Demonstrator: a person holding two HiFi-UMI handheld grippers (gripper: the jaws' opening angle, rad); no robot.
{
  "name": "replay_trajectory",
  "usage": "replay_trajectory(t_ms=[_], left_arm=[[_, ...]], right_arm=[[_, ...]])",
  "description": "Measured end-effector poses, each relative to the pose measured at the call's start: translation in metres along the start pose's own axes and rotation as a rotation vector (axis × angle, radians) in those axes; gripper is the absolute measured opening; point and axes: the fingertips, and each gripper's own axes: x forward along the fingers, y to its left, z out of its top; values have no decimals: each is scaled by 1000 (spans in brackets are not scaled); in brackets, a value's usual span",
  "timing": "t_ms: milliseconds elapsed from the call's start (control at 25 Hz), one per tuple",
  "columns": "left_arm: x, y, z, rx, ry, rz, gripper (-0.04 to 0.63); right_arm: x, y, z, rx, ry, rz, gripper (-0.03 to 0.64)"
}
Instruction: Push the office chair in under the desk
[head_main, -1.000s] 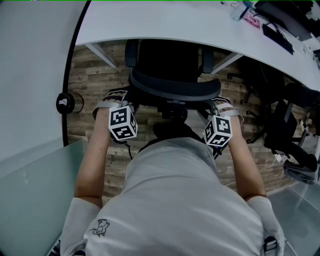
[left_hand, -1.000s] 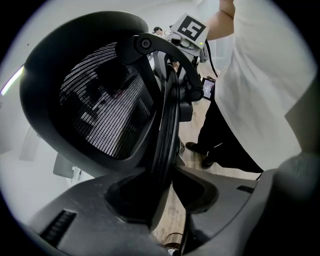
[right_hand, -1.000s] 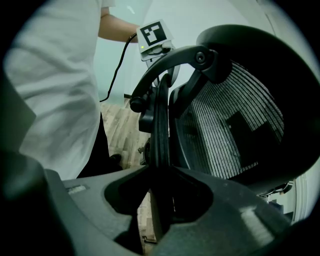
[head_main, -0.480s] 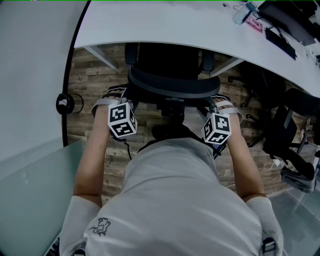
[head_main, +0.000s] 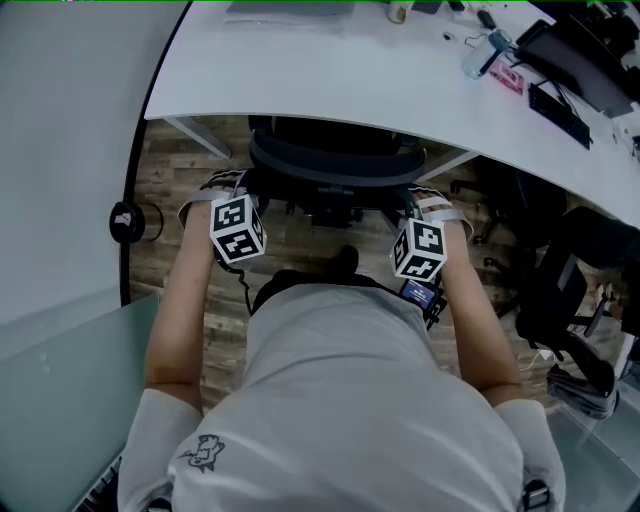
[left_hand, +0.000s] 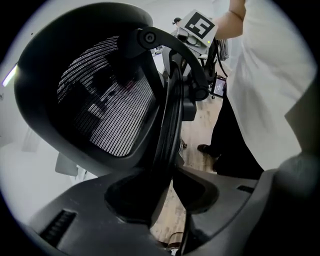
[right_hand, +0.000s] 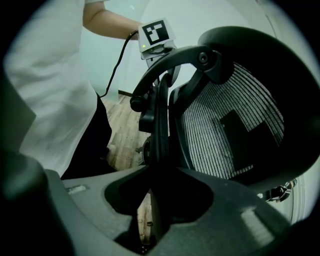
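The black mesh office chair (head_main: 335, 165) stands with its seat under the white desk (head_main: 330, 70); only the curved top of its backrest shows at the desk's edge. My left gripper (head_main: 247, 187) is shut on the left rim of the backrest, and my right gripper (head_main: 412, 198) is shut on the right rim. In the left gripper view the backrest's black frame (left_hand: 167, 135) runs down between the jaws of the left gripper (left_hand: 170, 186). The right gripper view shows the frame (right_hand: 161, 125) clamped in the right gripper (right_hand: 157, 192) the same way.
A second black chair (head_main: 570, 290) stands at the right, close to the right arm. A keyboard (head_main: 560, 100), a bottle (head_main: 480, 50) and small items lie on the desk. A glass panel (head_main: 70, 380) and a grey partition with a black knob (head_main: 127, 222) are at the left.
The chair has rolled further under the desk, so less of its seat and arms shows. Both grippers moved toward the desk with it, still gripping the backrest.
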Motion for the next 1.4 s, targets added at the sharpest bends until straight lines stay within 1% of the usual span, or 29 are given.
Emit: replay_trajectory(t_ms=[160, 480, 600, 680, 960, 1200, 1400], left_arm=[[13, 37, 11, -2, -1, 16, 149], [31, 70, 16, 6, -15, 36, 149], [41, 101, 21, 20, -27, 24, 149], [46, 116, 22, 29, -35, 13, 150], [59, 151, 24, 51, -50, 5, 150], [63, 162, 24, 53, -46, -2, 150], [64, 164, 24, 68, -52, 13, 150]], right_arm=[[11, -38, -12, -3, -1, -2, 115], [28, -73, -21, -21, 2, -40, 118], [38, -100, -26, -3, 9, -23, 117], [42, -113, -28, 4, 9, -26, 118], [56, -144, -32, 18, 17, -38, 118], [60, -154, -32, 24, 20, -36, 118], [60, -156, -33, 30, 21, -41, 121]])
